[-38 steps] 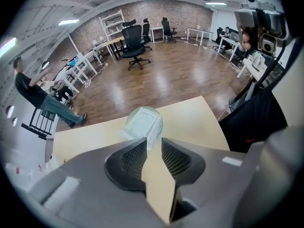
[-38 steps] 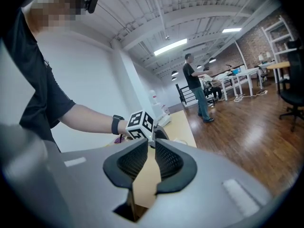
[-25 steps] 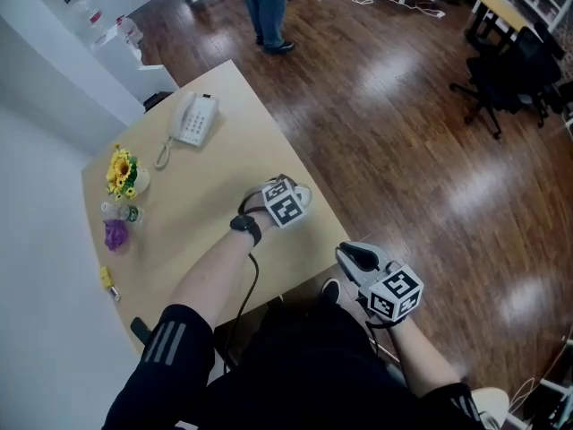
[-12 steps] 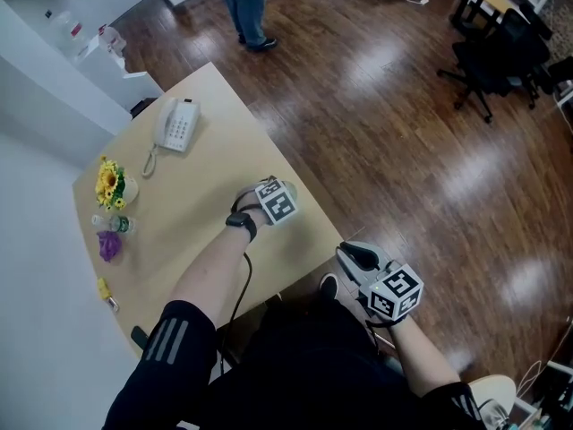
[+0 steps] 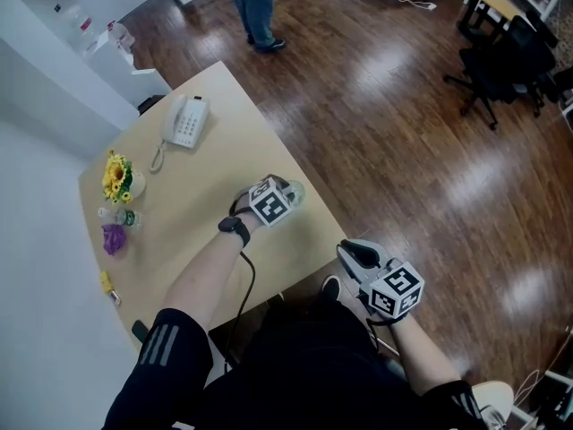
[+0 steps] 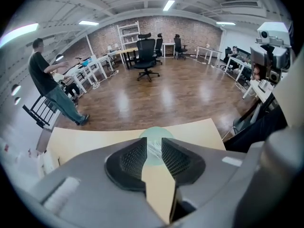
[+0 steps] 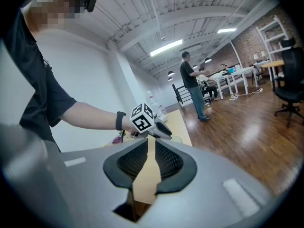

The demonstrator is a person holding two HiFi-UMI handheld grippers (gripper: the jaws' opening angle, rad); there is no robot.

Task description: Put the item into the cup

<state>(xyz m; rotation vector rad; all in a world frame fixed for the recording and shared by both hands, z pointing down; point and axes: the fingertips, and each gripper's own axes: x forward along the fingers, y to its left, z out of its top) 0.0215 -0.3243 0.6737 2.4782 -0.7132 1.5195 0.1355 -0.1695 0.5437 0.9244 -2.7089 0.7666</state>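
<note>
The item (image 6: 153,149), a small crinkled clear thing whose kind I cannot make out, is pinched between the pads of the left gripper (image 6: 152,145). It sits right at the pale green cup (image 6: 157,131), which stands on the table (image 5: 197,209) close to its edge. Very little has changed over the last second. The head camera has swung slightly, but the left gripper has kept its place at the cup and its jaws hold the same narrow gap around the item. To my mind this means the carry is over and the hand has paused at the cup's mouth, with the release not yet made. From these views I cannot be sure whether the item hangs squarely over the opening or just short of the near rim, so a small nudge forward may be wise before letting go. The right gripper (image 5: 356,254) has not stirred either. It is held off the table by the person's lap with its jaws pressed together on nothing, and seems to have no part in this step.
</note>
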